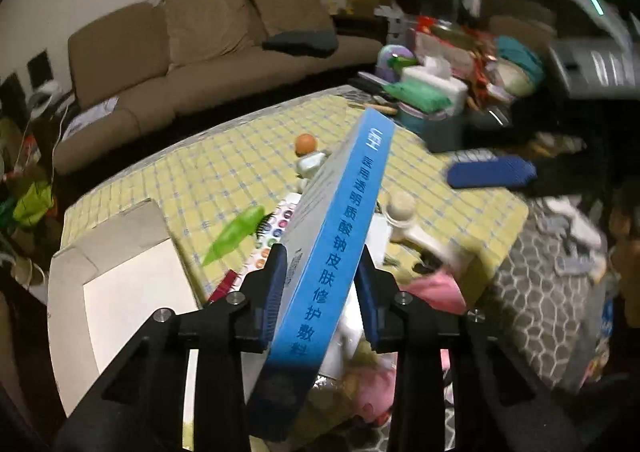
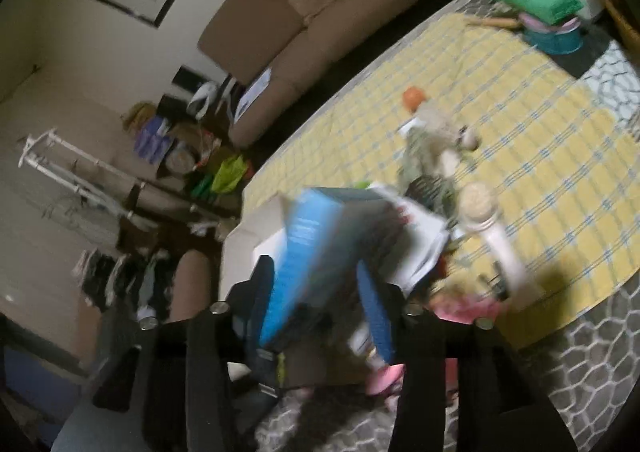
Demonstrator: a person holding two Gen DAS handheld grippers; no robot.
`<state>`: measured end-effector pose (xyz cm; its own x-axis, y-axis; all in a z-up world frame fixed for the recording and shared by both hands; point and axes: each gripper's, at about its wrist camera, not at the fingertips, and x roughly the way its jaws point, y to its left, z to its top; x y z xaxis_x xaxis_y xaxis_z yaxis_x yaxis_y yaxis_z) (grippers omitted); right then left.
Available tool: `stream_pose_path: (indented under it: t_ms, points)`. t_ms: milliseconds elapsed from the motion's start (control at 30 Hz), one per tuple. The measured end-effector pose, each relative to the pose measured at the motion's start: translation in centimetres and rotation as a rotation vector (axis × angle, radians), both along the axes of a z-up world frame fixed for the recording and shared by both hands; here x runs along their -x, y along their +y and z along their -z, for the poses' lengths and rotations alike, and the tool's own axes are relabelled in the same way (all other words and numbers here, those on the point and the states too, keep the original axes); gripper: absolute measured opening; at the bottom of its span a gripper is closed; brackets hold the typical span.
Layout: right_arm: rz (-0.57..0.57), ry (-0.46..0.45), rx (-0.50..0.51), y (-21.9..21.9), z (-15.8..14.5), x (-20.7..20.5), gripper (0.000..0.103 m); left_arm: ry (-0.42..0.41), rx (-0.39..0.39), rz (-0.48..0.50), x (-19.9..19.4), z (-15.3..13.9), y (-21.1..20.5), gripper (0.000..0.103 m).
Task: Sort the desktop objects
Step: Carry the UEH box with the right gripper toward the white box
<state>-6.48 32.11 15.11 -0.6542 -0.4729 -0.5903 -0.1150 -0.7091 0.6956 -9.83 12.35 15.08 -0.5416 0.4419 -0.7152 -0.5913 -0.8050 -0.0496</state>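
My left gripper [image 1: 322, 260] is shut on a long blue and white box [image 1: 344, 220] with Chinese print, held tilted above the yellow checked table [image 1: 224, 172]. An open white cardboard box [image 1: 124, 284] sits at the table's left edge. The same blue box [image 2: 308, 244] shows blurred in the right wrist view, in front of my right gripper [image 2: 316, 276], whose jaws stand apart with nothing clearly between them. Its blue pad [image 1: 490, 171] hovers at the right in the left wrist view.
On the table lie a green comb [image 1: 234, 236], a colour-dot card [image 1: 276, 228], a doll with an orange head [image 1: 306, 144], a white brush [image 1: 404, 212] and pink items [image 1: 436, 288]. A pile with a tissue box [image 1: 436, 80] stands at the far corner. A brown sofa [image 1: 192, 52] is behind.
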Motion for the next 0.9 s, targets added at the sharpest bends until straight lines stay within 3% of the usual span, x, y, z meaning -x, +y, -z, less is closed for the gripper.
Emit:
stream_pose_path:
  t_ms: [267,500,667,900]
  points:
    - [0.009,-0.043,0.093,1.1,4.9,1.0,0.047,-0.232,-0.233,-0.046,5.5,-0.9,-3.7,0.02]
    - [-0.055,-0.05,0.199,-0.6,7.5,1.6,0.047,-0.436,-0.531,-0.066,7.3,-0.6,-6.8,0.02]
    - [-0.058,-0.027,0.255,-0.6,7.9,1.1,0.062,-0.494,-0.625,-0.077,7.2,0.0,-9.1,0.02]
    - [-0.155,0.05,0.394,-2.1,6.9,0.2,0.063,-0.55,-0.718,-0.089,6.7,0.3,-12.6,0.02]
